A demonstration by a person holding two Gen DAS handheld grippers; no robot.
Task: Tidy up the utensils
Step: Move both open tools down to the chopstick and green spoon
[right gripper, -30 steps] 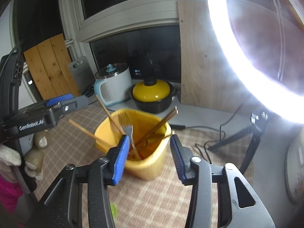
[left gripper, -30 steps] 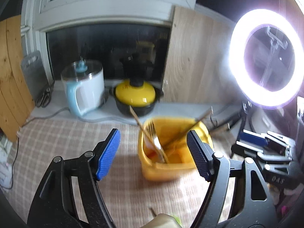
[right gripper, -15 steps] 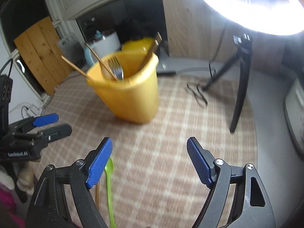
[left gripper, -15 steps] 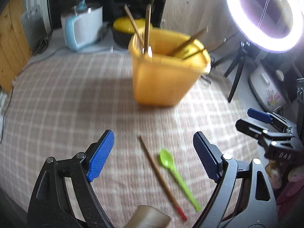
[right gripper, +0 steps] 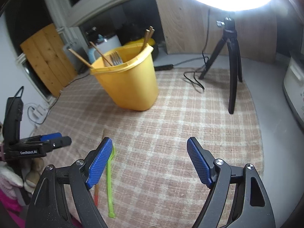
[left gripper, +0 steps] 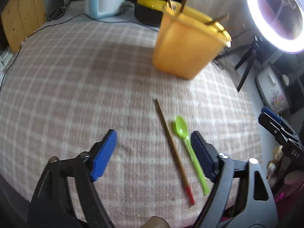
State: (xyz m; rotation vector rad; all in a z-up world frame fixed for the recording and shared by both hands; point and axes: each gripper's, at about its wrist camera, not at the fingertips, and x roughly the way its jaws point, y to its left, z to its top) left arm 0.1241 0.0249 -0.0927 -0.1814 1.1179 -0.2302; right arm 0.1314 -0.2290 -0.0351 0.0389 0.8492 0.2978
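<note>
Utensils loose on the checked cloth of the worktop (left gripper: 66, 79), nearest first: one green plastic spoon (left gripper: 187, 148), bowl toward the upper frame, handle running to the lower right; one wooden chopstick (left gripper: 172, 148) with a red tip, just beside the spoon on its left and roughly parallel to it. Both lie flat and ungripped.

Left hand-held gripper (left gripper: 153, 152), lower centre of its view: jaws wide but closing, nothing pressed between the pads; chopstick and spoon lie on the cloth in the gap, toward the right pad. Right hand-held gripper (right gripper: 150, 163), lower centre of its view: jaws wide apart, empty; the spoon sits just beside its left pad, outside the gap.

Yellow bucket (right gripper: 129, 83), farther back, upright on the cloth, well apart from the loose pieces. Contents: a metal fork (right gripper: 115, 58) and several wooden chopsticks (right gripper: 146, 38) leaning against the rim.

Background: ring light (left gripper: 275, 17) on a black tripod (right gripper: 228, 57), upper right; pale blue kettle (left gripper: 102, 0) and a yellow-lidded pot (left gripper: 150, 2), upper frame.

Status, as judged: mostly done; most pieces are in the bucket. Outstanding: spoon and single chopstick, each yet to be picked up and dropped in.
</note>
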